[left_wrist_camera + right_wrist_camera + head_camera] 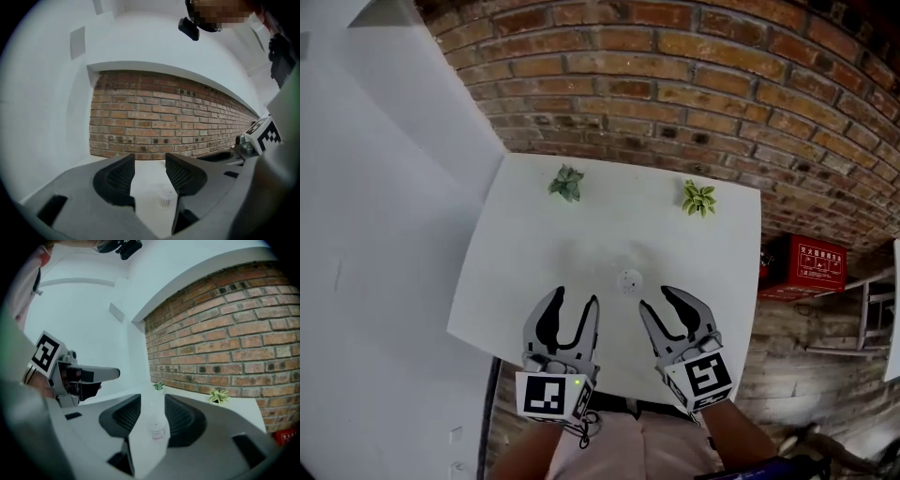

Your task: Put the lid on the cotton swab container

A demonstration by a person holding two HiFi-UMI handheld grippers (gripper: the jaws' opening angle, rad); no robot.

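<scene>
Grey claws first: your left claw [576,298] and right claw [656,298] hover open and empty over the near edge of the white table [525,253]. Just beyond, between them, stands the small clear round cotton swab container [629,280]; no separate lid shows. Likely the approach step: find the lid next. Bare table surrounds it; two small green leafy plants [566,183] sit at the far edge.

Light was soft and even, with faint shadows on the white bench [534,281]. Both gripper views bowed strongly, with dark corners. Focus was slightly soft
</scene>
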